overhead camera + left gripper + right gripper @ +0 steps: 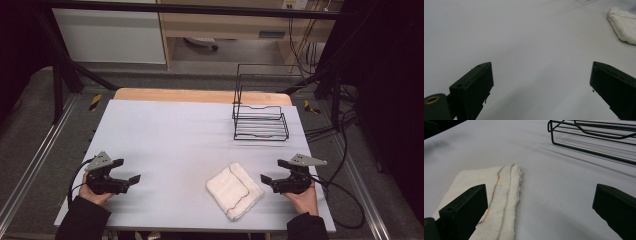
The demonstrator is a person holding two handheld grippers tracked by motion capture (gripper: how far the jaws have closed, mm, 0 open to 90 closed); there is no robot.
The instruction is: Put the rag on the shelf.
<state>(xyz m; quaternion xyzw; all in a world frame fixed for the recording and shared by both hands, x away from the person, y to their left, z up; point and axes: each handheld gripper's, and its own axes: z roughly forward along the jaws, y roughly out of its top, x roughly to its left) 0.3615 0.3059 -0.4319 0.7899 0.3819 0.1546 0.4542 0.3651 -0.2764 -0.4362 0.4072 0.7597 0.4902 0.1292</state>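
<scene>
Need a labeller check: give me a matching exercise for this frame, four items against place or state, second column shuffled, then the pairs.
Column one:
1. folded towel
2. wire rack
3. left gripper
4. right gripper

Column two:
A. open, near the table's left front, nothing between its jaws
B. at the far right of the table, nothing in it
C. lying flat near the front edge, white with coloured stitching
D. open, just right of the towel, not touching it

Pairs: 1-C, 2-B, 3-A, 4-D
</scene>
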